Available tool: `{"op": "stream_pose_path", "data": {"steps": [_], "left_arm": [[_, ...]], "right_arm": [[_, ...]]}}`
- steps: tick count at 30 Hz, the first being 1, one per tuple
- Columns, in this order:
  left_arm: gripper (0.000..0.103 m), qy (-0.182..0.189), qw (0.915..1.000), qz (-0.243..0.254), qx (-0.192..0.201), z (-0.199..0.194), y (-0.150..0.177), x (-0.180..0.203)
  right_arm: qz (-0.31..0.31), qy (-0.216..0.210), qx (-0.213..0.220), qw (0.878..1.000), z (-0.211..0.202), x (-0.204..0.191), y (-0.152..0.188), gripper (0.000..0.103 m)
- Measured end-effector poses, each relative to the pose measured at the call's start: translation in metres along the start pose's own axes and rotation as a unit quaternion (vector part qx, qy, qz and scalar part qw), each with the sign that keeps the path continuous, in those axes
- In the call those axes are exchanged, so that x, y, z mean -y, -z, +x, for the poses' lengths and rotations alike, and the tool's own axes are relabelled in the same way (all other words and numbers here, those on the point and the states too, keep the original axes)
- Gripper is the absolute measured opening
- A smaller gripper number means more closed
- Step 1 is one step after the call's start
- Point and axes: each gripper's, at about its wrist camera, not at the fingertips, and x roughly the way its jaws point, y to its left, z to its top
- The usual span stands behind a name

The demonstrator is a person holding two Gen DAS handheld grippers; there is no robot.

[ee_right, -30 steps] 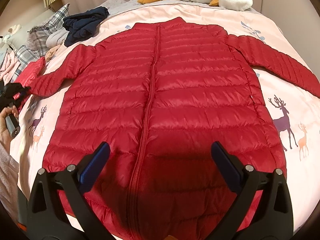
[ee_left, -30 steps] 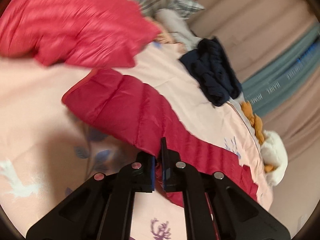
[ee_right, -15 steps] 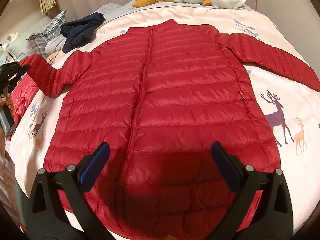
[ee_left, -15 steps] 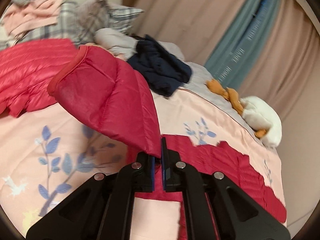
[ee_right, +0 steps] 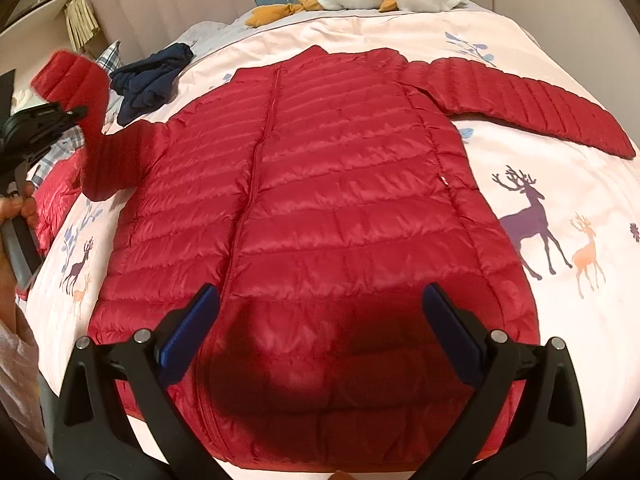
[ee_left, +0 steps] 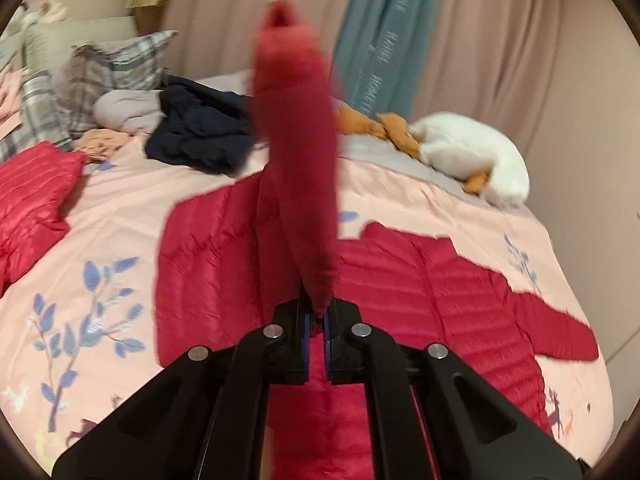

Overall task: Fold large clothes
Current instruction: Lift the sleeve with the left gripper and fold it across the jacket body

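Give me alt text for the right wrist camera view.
A red puffer jacket lies flat, zipped, on a pink deer-print bedspread, below the open right gripper. At the left edge, the left gripper lifts one sleeve.

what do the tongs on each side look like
Both are matte black plastic with angular cut-out arms, round silver rivets at the joints and blue pads inside the fingertips. This shows on the left tongs and the right tongs. No cables or markings are visible on either.
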Motion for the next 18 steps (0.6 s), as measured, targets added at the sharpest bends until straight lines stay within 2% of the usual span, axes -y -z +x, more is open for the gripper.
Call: {"op": "stream_pose_path", "data": {"steps": [8, 18], "left_arm": [[0.005, 0.008, 0.9973, 0.055, -0.048, 0.029, 0.031, 0.054], [0.005, 0.013, 0.9943, 0.07, -0.079, 0.047, 0.049, 0.073]], "right_arm": [[0.02, 0.003, -0.001, 1.0, -0.004, 0.02, 0.006, 0.101], [0.036, 0.003, -0.001, 0.999, -0.005, 0.037, 0.009, 0.101]]}}
